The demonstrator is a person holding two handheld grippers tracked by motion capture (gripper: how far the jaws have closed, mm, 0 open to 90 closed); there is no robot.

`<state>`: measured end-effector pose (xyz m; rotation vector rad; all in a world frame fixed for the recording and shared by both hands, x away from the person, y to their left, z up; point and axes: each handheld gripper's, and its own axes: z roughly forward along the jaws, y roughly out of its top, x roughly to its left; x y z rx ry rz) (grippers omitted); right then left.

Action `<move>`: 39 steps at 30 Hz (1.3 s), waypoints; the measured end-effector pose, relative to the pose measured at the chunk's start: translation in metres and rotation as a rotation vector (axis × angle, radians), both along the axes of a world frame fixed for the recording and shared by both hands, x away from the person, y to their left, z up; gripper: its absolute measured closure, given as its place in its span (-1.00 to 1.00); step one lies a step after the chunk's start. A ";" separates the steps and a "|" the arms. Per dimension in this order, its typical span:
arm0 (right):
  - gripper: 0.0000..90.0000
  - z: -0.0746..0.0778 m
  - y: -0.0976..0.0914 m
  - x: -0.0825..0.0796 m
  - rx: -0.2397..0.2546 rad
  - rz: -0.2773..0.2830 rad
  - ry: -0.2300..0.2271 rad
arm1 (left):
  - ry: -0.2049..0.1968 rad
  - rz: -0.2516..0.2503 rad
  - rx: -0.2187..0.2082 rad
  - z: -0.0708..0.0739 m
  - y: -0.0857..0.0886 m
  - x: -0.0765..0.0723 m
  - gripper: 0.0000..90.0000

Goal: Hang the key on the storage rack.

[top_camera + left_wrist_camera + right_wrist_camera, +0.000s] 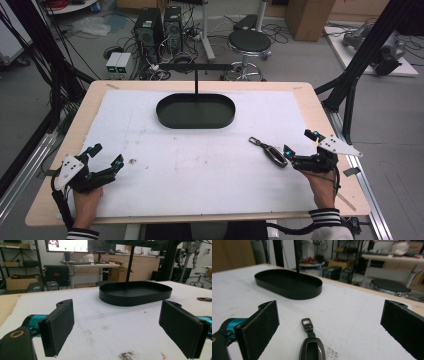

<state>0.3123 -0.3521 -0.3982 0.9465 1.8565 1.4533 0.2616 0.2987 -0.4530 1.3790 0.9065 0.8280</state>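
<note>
We work at a counter (320,107) covered by a white mat (200,160), stained here and there. On the mat at about twelve o'clock sits the black oval tray (195,111), with a thin black post rising from its far edge; the tray holds nothing that we can see. Our left gripper (106,156) rests at about eight o'clock on the mat, its jaws spread wide with only bare mat between them, well apart from everything else. Our right gripper (301,142) sits at about four o'clock, jaws likewise wide apart and holding nothing. The key fob (270,151), dark and slim with a small metal loop at its far end, lies flat on the mat just ahead of the right gripper; in the right gripper view the key fob (311,347) sits squarely between the two pads, pointing toward the tray. We judge the work barely begun: the approach is lined up, but the fob is not yet gripped or lifted, and carrying it over to the tray looks to be what remains.
</note>
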 end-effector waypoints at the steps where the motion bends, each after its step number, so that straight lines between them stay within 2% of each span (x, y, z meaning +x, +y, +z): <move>1: -0.98 0.000 0.000 0.000 0.000 0.000 0.000 | 0.000 0.000 0.000 0.000 0.000 0.000 -0.70; 2: -0.98 0.010 0.003 0.006 -0.036 0.019 0.044 | 0.000 0.000 -0.003 0.000 0.000 0.000 -0.70; 4: -0.98 0.013 0.004 0.008 -0.048 0.024 0.059 | 0.002 0.001 -0.003 0.000 0.000 0.000 -0.70; 5: -0.98 0.021 0.007 0.014 -0.081 0.043 0.101 | 0.003 0.002 -0.004 0.000 0.000 0.001 -0.70; 6: -0.98 0.021 0.007 0.014 -0.081 0.043 0.101 | 0.003 0.002 -0.003 0.000 0.000 0.001 -0.70; 8: -0.98 0.029 0.012 0.022 -0.136 0.065 0.148 | 0.004 0.000 -0.002 0.000 0.000 0.001 -0.70; 9: -0.98 0.029 0.012 0.022 -0.136 0.065 0.148 | 0.003 0.001 -0.003 0.000 0.000 0.001 -0.70; 11: -0.98 0.032 0.016 0.030 -0.172 0.078 0.202 | 0.003 0.000 -0.003 0.000 0.000 0.001 -0.70; 12: -0.98 0.032 0.016 0.030 -0.172 0.078 0.202 | 0.003 0.000 -0.003 0.000 0.000 0.001 -0.70; 13: -0.98 0.034 0.020 0.035 -0.210 0.084 0.242 | 0.003 0.000 -0.003 0.000 0.000 0.001 -0.70; 14: -0.98 0.034 0.020 0.035 -0.210 0.084 0.242 | 0.003 0.000 -0.004 0.000 0.000 0.001 -0.70; 15: -0.98 0.034 0.023 0.040 -0.249 0.095 0.284 | 0.003 -0.001 -0.004 0.000 0.000 0.001 -0.70; 16: -0.98 0.034 0.023 0.040 -0.249 0.095 0.284 | 0.004 -0.001 -0.004 0.000 0.000 0.001 -0.70; 17: -0.98 0.034 0.027 0.045 -0.287 0.109 0.321 | 0.005 -0.002 -0.003 0.000 0.000 0.001 -0.70; 19: -0.98 0.034 0.031 0.050 -0.325 0.123 0.357 | 0.004 -0.002 -0.002 0.000 0.000 0.001 -0.70; 22: -0.98 0.034 0.035 0.055 -0.362 0.129 0.399 | 0.004 -0.002 -0.003 0.000 0.000 0.001 -0.70; 25: -0.98 0.033 0.037 0.059 -0.385 0.140 0.421 | 0.004 -0.002 -0.003 0.000 0.000 0.001 -0.70; 30: -0.98 0.026 0.042 0.066 -0.446 0.158 0.511 | 0.005 -0.002 -0.004 0.000 0.000 0.001 -0.70; 33: -0.98 0.023 0.044 0.068 -0.467 0.165 0.525 | 0.005 -0.002 -0.004 0.000 0.000 0.001 -0.70; 35: -0.98 0.021 0.046 0.069 -0.485 0.168 0.548 | 0.005 -0.002 -0.004 0.000 0.000 0.001 -0.70; 37: -0.98 0.016 0.048 0.072 -0.530 0.173 0.582 | 0.005 -0.001 -0.003 0.000 0.000 0.001 -0.70; 39: -0.98 0.015 0.048 0.072 -0.539 0.177 0.600 | 0.004 -0.002 -0.002 0.000 0.000 0.001 -0.70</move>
